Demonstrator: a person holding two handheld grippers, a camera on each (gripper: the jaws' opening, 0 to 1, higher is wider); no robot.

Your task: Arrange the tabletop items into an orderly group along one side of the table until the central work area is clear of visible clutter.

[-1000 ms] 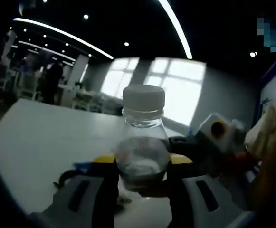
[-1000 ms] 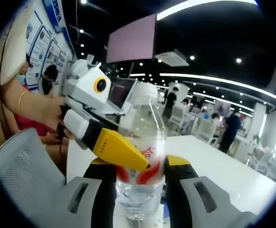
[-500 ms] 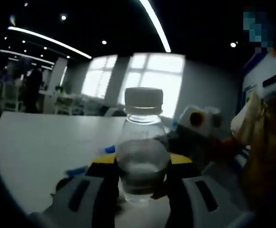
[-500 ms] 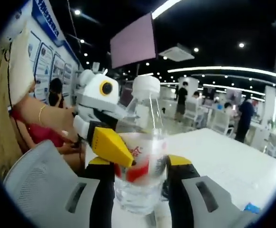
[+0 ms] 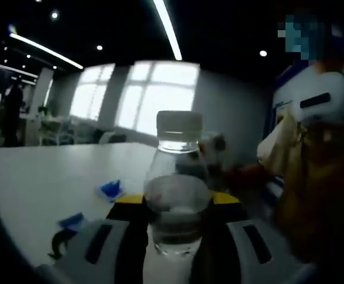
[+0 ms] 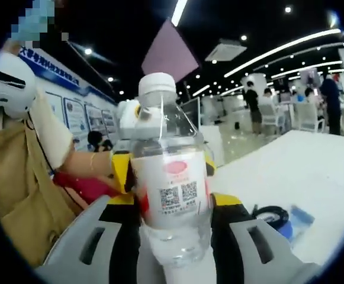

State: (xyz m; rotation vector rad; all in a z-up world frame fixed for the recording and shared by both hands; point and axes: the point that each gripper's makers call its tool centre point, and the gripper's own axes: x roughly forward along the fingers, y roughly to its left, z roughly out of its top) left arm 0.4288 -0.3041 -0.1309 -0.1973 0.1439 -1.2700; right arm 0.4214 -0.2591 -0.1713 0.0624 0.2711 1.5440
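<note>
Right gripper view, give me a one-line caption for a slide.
Right gripper shut on a clear, white-capped water bottle above a white table.

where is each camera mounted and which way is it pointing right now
Left gripper view: rides on the left gripper, looking forward along its jaws across the white table toward bright windows; the jaws are shut on a clear bottle; the person's tan clothing shows at right.
Right gripper view: rides on the right gripper, facing the office interior; its jaws clamp the labelled bottle, with the person's arm at left.
Shared: the same bottle and table, seen from opposite sides.
</note>
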